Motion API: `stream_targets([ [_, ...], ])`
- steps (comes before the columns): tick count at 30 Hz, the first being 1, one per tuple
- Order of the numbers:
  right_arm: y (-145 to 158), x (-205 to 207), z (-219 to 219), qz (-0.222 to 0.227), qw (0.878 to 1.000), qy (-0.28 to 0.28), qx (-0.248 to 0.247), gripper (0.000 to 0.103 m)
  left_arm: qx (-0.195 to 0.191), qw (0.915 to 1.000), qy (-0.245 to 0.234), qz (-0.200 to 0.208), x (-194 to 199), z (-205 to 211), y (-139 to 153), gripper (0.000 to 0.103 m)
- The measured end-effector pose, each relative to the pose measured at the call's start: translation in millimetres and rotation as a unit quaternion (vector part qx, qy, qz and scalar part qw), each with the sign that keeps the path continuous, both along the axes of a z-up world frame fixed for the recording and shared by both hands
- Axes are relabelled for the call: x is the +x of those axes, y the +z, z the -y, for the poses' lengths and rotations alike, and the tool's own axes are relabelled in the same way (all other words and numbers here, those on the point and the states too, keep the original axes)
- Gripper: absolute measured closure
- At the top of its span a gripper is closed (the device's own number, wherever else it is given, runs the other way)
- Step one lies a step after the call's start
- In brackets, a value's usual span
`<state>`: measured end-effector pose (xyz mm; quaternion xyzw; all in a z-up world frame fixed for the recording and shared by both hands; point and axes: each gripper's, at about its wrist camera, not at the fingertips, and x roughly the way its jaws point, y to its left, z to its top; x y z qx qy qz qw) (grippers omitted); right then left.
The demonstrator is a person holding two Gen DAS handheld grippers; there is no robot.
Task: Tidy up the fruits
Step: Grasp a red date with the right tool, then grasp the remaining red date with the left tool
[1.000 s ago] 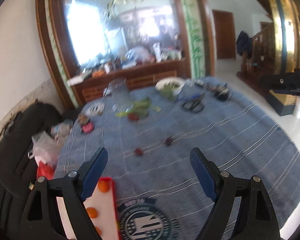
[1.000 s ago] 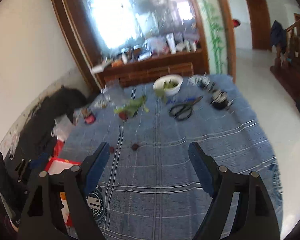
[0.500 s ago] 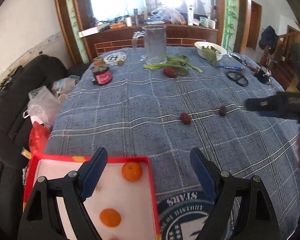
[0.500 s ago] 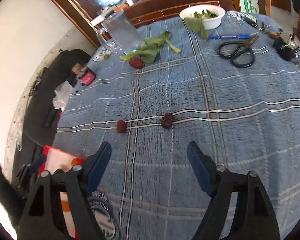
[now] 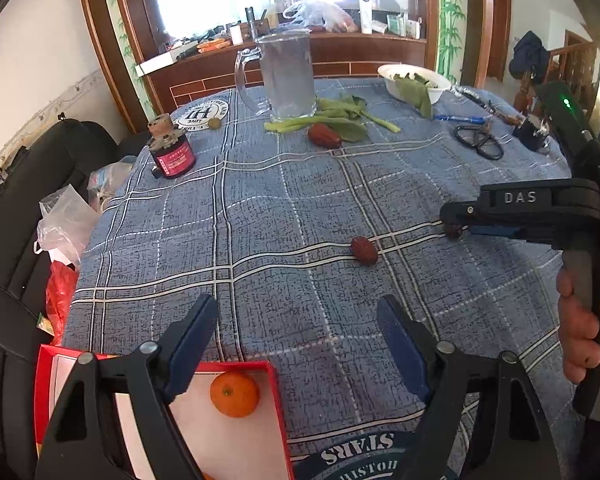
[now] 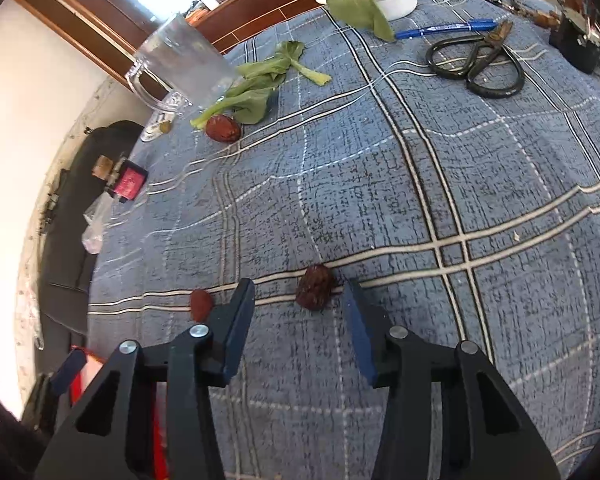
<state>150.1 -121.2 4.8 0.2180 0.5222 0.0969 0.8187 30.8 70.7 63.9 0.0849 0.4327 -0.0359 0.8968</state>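
Fruits lie on the blue checked cloth of the bench (image 5: 260, 200). In the left wrist view, a small orange mandarin (image 5: 234, 394) sits in the red-rimmed white box (image 5: 278, 400) at the near left edge. The left claw (image 5: 298, 346) is open and empty above the box corner. A red wrinkled date (image 5: 364, 251) lies in the middle, and a darker date (image 5: 453, 231) is at the tip of the right claw (image 5: 454, 222), which reads "DAS". The cloth shows "STARS" and "HISTO" near.

In the right wrist view, the right claw (image 6: 299, 298) is open, with its blue pads on both sides of the dark brown wrinkled date (image 6: 314, 286), not yet touching. I judge the step is grasping this date; next the claw should close gently, then carry it left to the box.
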Motion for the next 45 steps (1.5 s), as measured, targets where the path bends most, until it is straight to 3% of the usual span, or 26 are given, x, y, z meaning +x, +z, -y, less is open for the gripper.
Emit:
stream_targets([
  [5,-5,3,-11,0.026,0.998,0.012,-0.055,0.071,0.007,0.9999,0.008,-0.010,4,3,-5,0.032],
  [7,-5,3,-17,0.034,0.995,0.019,-0.089,0.083,0.005,0.9998,0.011,-0.013,5,4,-5,0.035],
  [8,-6,3,-19,0.040,0.993,0.026,-0.105,0.083,0.003,0.9998,0.013,-0.014,6,6,-5,0.037],
  [14,-3,-2,5,0.032,0.998,0.015,-0.049,0.083,-0.010,0.9994,0.024,-0.020,19,16,-7,0.041],
  [20,27,-16,43,0.063,0.998,-0.023,-0.001,0.083,-0.032,0.9983,0.029,-0.038,43,32,-17,0.044],
  [25,42,-22,63,0.078,0.995,-0.047,0.029,0.083,-0.092,0.9893,0.058,-0.097,73,25,-30,0.056],
  [32,45,-23,62,0.077,0.995,-0.043,0.042,0.083,-0.120,0.9806,0.067,-0.140,86,27,-38,0.066],
  [37,47,-25,61,0.080,0.995,-0.038,0.048,0.083,-0.115,0.9796,0.079,-0.145,91,31,-43,0.066],
  [45,48,-23,67,0.082,0.994,-0.046,0.053,0.083,-0.106,0.9807,0.081,-0.143,96,38,-46,0.082],
])
